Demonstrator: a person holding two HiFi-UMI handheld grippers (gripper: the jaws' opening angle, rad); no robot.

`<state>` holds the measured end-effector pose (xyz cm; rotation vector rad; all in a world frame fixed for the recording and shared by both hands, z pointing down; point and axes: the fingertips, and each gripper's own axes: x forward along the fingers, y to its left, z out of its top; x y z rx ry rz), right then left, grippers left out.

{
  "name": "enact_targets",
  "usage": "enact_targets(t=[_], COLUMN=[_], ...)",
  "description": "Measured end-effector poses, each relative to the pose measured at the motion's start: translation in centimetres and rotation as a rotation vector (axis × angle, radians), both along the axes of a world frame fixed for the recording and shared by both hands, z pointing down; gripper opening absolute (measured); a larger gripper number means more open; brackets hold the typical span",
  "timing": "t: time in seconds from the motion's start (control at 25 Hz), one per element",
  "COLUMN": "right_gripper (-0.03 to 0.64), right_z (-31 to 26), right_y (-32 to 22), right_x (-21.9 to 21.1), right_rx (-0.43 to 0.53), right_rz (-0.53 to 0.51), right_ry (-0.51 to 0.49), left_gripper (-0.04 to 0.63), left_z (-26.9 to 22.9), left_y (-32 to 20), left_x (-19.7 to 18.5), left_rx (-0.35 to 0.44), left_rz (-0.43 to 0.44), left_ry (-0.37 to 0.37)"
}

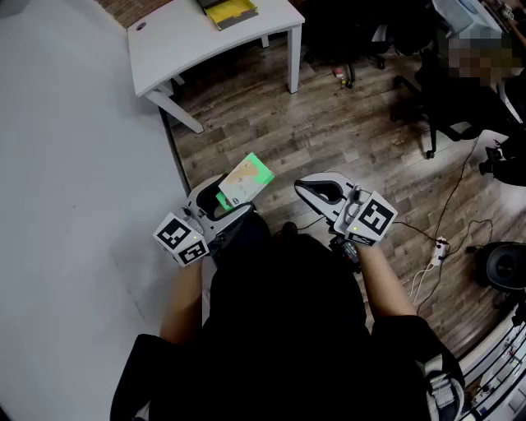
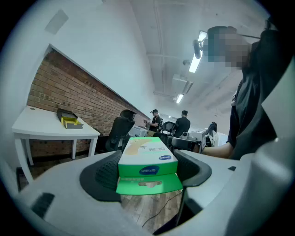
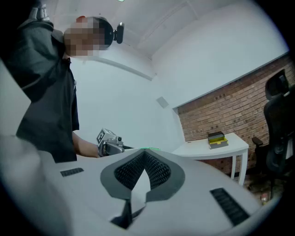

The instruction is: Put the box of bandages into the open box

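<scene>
The green and white box of bandages sticks out forward from my left gripper, whose pads press on its two sides; it is held in the air over the wooden floor. My right gripper hangs beside it at the same height, shut, with nothing between its pads. The open box, yellow inside with a dark lid, lies on the white table well ahead of both grippers.
A pale wall runs along the left. Black office chairs stand at the right, and cables with a power strip lie on the wooden floor. Other people stand far off by a brick wall.
</scene>
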<state>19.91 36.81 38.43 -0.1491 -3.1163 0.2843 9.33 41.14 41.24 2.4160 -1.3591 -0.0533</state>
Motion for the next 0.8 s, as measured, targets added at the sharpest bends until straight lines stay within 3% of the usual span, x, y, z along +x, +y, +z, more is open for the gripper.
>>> enact_targets(t=[0.44, 0.8], right_gripper=[0.006, 0.006], right_z=[-0.4, 0.0], right_y=[-0.8, -1.1], right_x=[0.0, 0.6], right_rx=[-0.017, -0.038], right_rz=[-0.003, 0.012], right_ry=[-0.013, -0.024], left_gripper=[0.37, 0.37], left_z=[-0.1, 0.1], left_y=[-0.2, -0.2], left_x=[0.2, 0.0], left_rx=[0.014, -0.008], left_rz=[0.024, -0.008], left_ry=[-0.008, 0.016])
